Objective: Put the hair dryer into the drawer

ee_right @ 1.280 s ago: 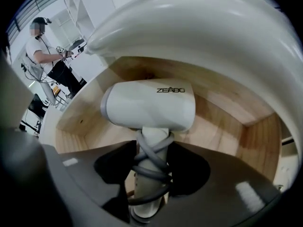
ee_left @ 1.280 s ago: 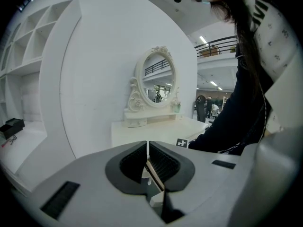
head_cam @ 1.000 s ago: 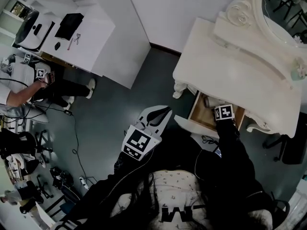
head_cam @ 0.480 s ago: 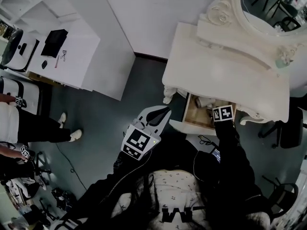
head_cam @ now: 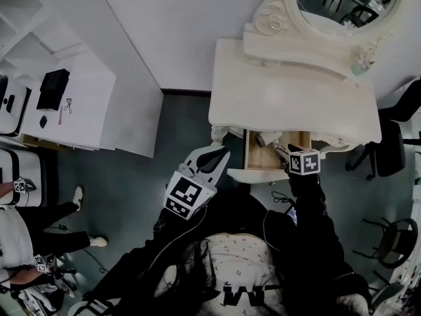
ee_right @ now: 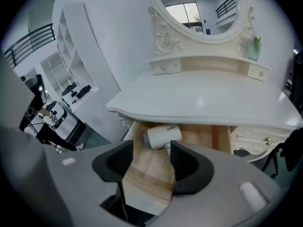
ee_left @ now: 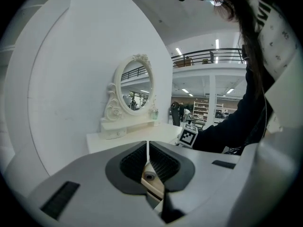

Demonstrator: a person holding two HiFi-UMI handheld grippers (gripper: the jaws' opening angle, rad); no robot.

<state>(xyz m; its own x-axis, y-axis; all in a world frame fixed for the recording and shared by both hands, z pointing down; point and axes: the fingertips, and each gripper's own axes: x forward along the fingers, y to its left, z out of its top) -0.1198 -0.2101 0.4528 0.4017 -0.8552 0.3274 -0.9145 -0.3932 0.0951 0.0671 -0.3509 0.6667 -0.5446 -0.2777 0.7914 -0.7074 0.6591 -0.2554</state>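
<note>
**Already the hair dryer lies in the drawer and the right gripper is off it**

Over the last second our head has swung, so the white table (head_cam: 289, 104) and its mirror (head_cam: 342, 2) now sit square ahead of us in the head view. The right gripper (ee_right: 150, 155) has stayed at the open drawer (head_cam: 266, 160) throughout, its marker cube now over the front edge.

What counts is in the right gripper view. The jaws stand wide apart with nothing between them but the bare wooden drawer floor. The hair dryer (ee_right: 162, 136) lies on its side just beyond them, towards the back of the drawer and partly under the table top. We judge the placing done. The dryer is released and resting inside, and what may remain is to draw the gripper clear and perhaps push the drawer in, which the task does not name.

As for pose, our right arm reaches forward, holding its gripper low at the drawer's mouth and aimed into it. The left gripper (ee_left: 148, 162) hangs well to the left of the drawer, over the floor, pointing towards the table's corner. Its jaws are drawn together to a thin slit and hold nothing.
</note>
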